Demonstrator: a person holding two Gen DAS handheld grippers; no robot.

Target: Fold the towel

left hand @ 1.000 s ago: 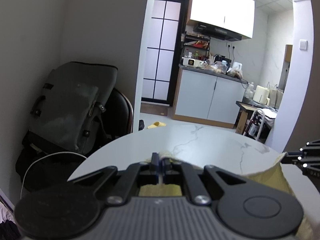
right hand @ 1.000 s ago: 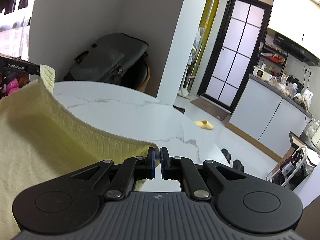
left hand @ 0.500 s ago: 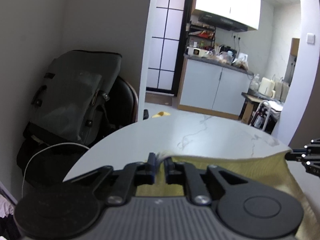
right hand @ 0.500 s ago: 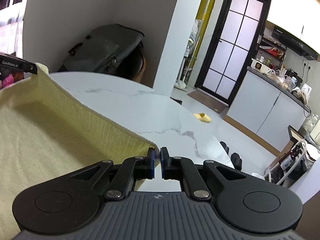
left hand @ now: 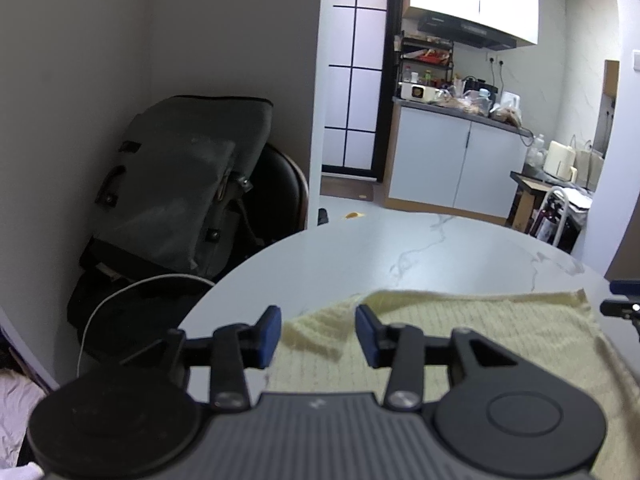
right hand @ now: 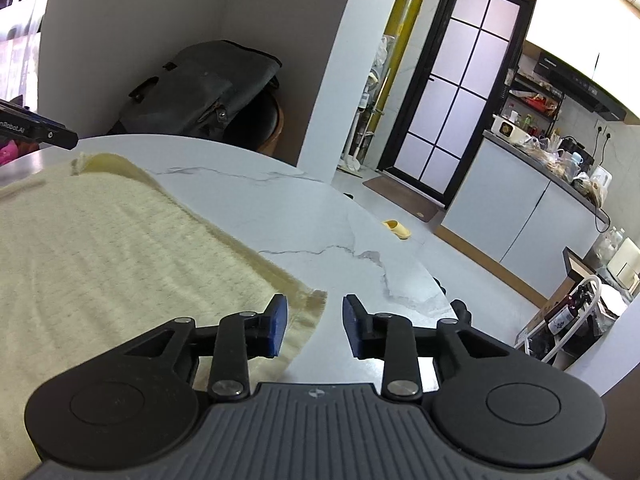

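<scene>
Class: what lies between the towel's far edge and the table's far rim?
Bare marble tabletop, nothing on it, beyond the towel; the right wrist view shows it best.

Showing off a pale yellow towel [left hand: 480, 332] with a ribbed waffle-ish weave, lying on a white table [left hand: 340, 256] with thin grey marble veins. Rocking black frames and blue pads on both the left gripper [left hand: 318, 332] and the right gripper [right hand: 314, 326]. Sitting behind: a dark grey bag [left hand: 180, 184] with black straps, on a black chair [left hand: 280, 192]. Glowing pale lilac in the black-framed grid door [right hand: 452, 120]. Running a yellow pipe [right hand: 400, 52] up beside it. Keeping white cabinets [left hand: 456, 168] under a dark counter, plus a lone yellow slipper [right hand: 396, 229] on the floor.
</scene>
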